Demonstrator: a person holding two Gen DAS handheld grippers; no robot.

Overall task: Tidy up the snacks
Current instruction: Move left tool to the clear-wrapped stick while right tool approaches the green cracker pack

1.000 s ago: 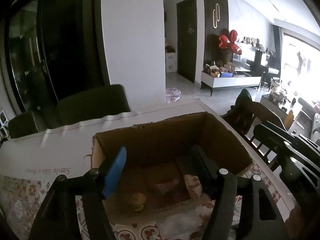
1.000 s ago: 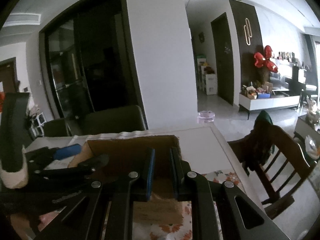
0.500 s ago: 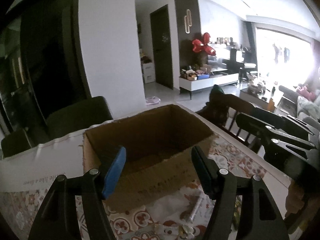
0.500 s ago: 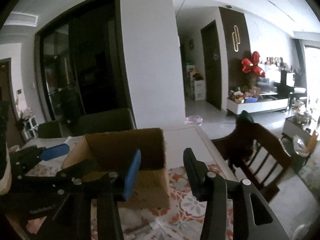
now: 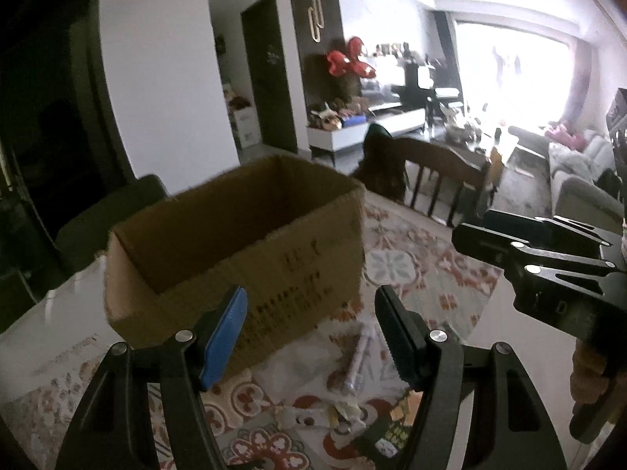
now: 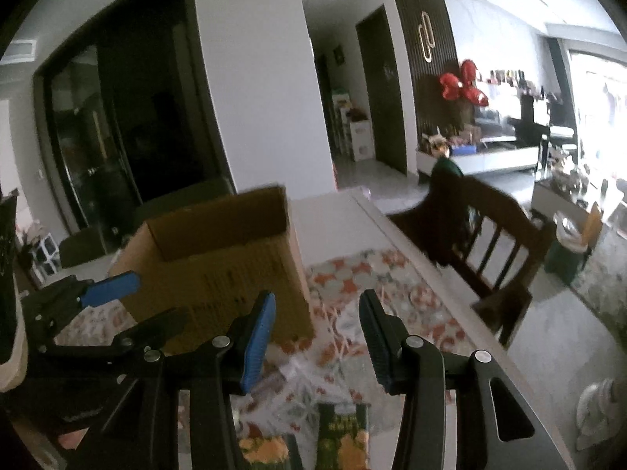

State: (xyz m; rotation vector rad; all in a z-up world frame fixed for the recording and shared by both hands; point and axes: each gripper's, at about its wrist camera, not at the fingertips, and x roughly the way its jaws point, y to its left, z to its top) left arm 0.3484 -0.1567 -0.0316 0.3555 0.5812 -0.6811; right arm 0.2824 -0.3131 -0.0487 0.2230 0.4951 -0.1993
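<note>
We hold both grippers above the desk (image 5: 423, 270), which is covered by a floral patterned cloth. Our left gripper (image 5: 311, 331) has its jaws spread wide with nothing between them; the open cardboard box (image 5: 239, 243) stands just beyond its blue-padded finger, slightly to the left. Below and between the fingers lie the snacks: a long clear-wrapped stick snack (image 5: 358, 356) on the cloth, and nearer the bottom edge a small cluster of wrapped packets (image 5: 345, 417), too blurred for us to name.

Our right gripper (image 6: 317, 338) is likewise released, jaws apart and empty. From its view the cardboard box (image 6: 219, 258) sits ahead and to the left, and our left gripper (image 6: 98, 313) shows at the left edge beside it. Directly under the right gripper lie two green packets with orange print (image 6: 343, 434), near a crinkled clear wrapper (image 6: 301, 376). A wooden chair (image 6: 482, 235) stands at the desk's right side.
</note>
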